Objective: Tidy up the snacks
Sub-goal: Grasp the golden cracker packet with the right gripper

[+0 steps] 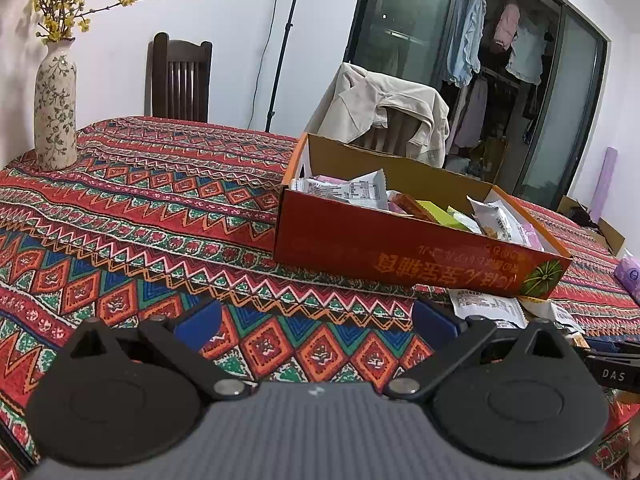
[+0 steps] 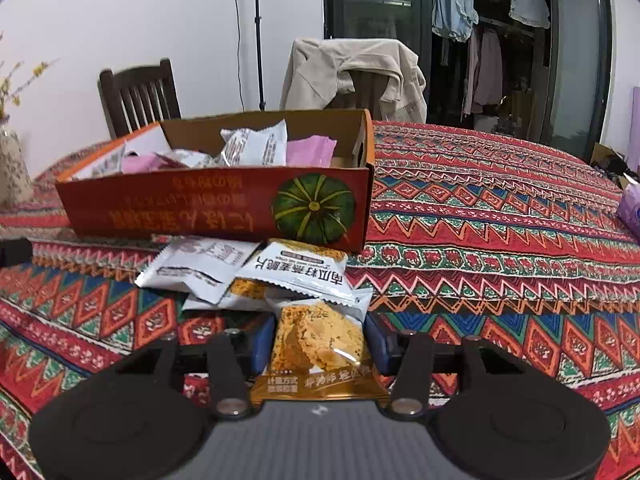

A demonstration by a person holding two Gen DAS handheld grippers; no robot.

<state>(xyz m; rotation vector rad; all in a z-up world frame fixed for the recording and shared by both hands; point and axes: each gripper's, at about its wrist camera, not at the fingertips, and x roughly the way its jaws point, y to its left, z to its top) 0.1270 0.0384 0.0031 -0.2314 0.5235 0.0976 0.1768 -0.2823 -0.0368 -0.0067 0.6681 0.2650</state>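
A red cardboard box (image 1: 400, 248) with a pumpkin print holds several snack packets (image 1: 352, 190); it also shows in the right wrist view (image 2: 216, 208). My left gripper (image 1: 316, 320) is open and empty over the tablecloth, left of the box's near side. My right gripper (image 2: 318, 340) is shut on a golden snack packet (image 2: 320, 340) just in front of the box. Loose white packets (image 2: 296, 272) lie on the cloth between it and the box, also visible in the left wrist view (image 1: 488, 308).
A patterned red tablecloth (image 1: 140, 208) covers the table. A flowered vase (image 1: 54, 112) stands at the far left. Two chairs (image 1: 180, 80), one draped with a beige jacket (image 1: 380, 112), stand behind. A purple pack (image 2: 632, 204) lies at the right edge.
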